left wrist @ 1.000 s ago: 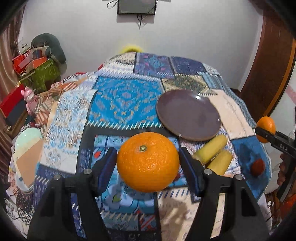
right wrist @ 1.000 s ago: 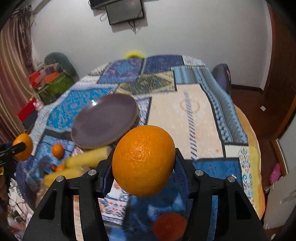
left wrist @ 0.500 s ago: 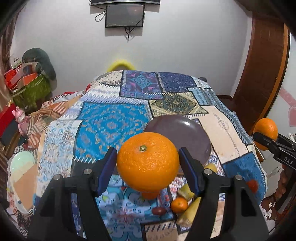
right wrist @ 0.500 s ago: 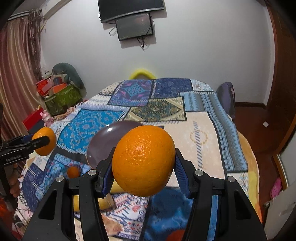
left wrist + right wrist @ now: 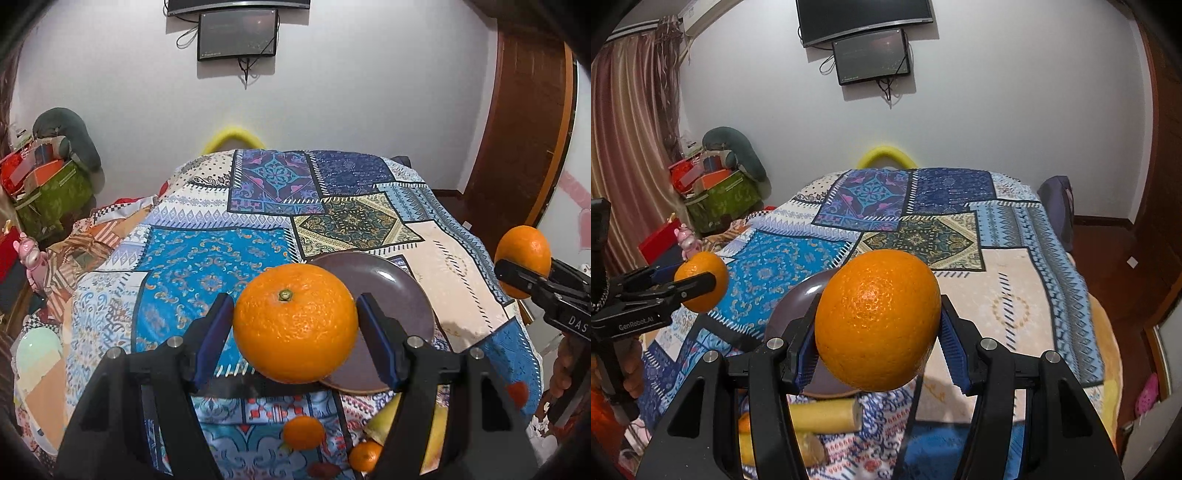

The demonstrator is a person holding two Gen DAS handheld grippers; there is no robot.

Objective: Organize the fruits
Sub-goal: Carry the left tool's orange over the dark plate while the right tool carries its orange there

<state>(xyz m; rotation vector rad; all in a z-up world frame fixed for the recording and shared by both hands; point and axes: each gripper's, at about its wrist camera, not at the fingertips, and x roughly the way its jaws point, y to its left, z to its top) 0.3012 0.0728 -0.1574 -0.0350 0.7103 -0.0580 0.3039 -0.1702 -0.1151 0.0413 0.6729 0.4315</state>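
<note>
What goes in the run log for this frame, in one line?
left gripper: shut on orange | right gripper: shut on second orange | both held above purple plate | plate: empty

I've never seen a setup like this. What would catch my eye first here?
Two big oranges, each clamped in black tongs held above the bed: one orange in the left tongs, another orange in the right tongs. Beneath them, a purple plate lies empty on the bright patchwork bedspread, with small oranges and yellow fruit lying nearer the camera.
</note>
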